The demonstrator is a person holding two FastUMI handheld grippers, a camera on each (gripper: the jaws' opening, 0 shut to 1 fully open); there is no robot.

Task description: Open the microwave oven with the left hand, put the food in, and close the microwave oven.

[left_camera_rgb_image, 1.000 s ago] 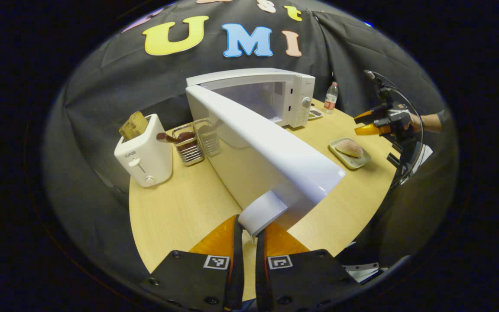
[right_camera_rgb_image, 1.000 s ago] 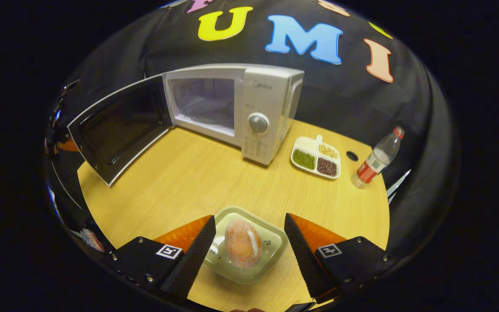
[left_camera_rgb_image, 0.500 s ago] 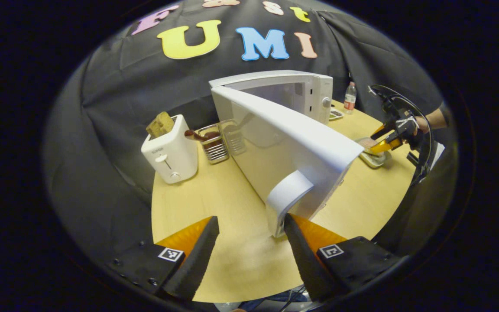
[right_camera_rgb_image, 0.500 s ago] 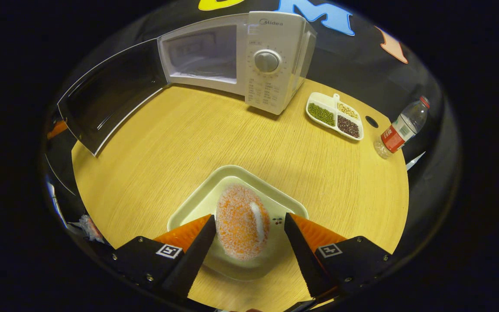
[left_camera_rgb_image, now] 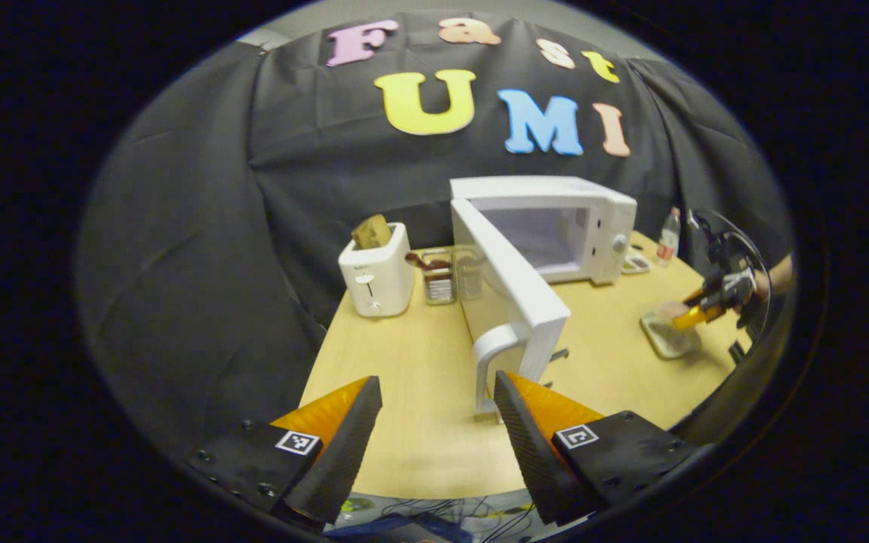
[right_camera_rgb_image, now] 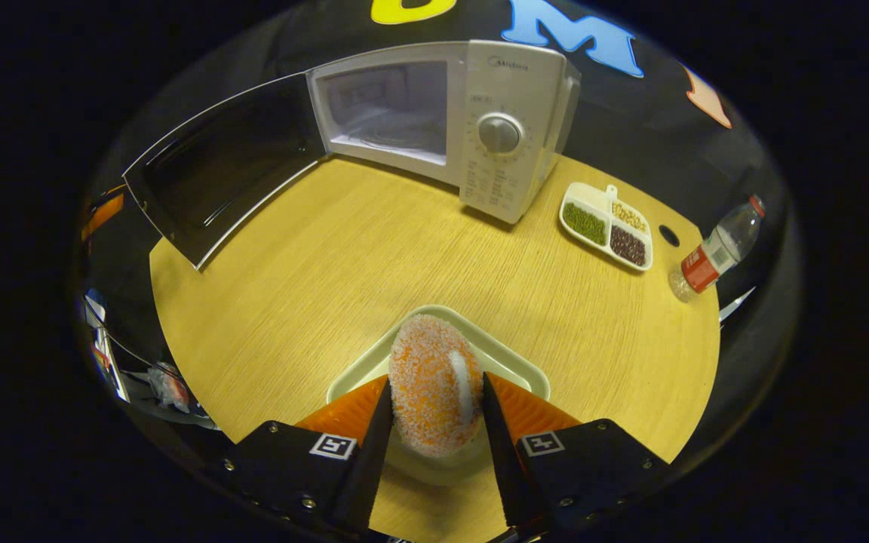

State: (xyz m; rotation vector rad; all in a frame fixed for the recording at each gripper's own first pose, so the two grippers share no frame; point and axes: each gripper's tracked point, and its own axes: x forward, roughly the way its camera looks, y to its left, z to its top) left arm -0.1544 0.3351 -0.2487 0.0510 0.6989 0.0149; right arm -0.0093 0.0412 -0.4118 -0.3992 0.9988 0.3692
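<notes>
The white microwave [right_camera_rgb_image: 514, 128] stands at the back of the round wooden table, its door [right_camera_rgb_image: 219, 181] swung wide to the left and its cavity [right_camera_rgb_image: 393, 109] bare. My right gripper [right_camera_rgb_image: 434, 437] is shut on the sugared orange bun [right_camera_rgb_image: 434, 385], which sits over a pale square plate [right_camera_rgb_image: 514, 362]. In the left gripper view my left gripper [left_camera_rgb_image: 438, 422] is open, pulled back from the door handle [left_camera_rgb_image: 489, 366], with nothing between its fingers. The microwave [left_camera_rgb_image: 593, 226], its door [left_camera_rgb_image: 514, 290] and the right gripper [left_camera_rgb_image: 698, 313] at the plate [left_camera_rgb_image: 664, 339] appear farther off.
A white toaster [left_camera_rgb_image: 374, 275] with bread and wire racks [left_camera_rgb_image: 453, 275] stand left of the microwave. A divided dish of beans [right_camera_rgb_image: 608, 230] and a water bottle [right_camera_rgb_image: 710, 256] sit at the table's right. Cables lie below the table's near edge [left_camera_rgb_image: 419, 520].
My left gripper let go of the door handle, opened and drew back from the table. My right gripper came down over the plate and shut on the bun.
</notes>
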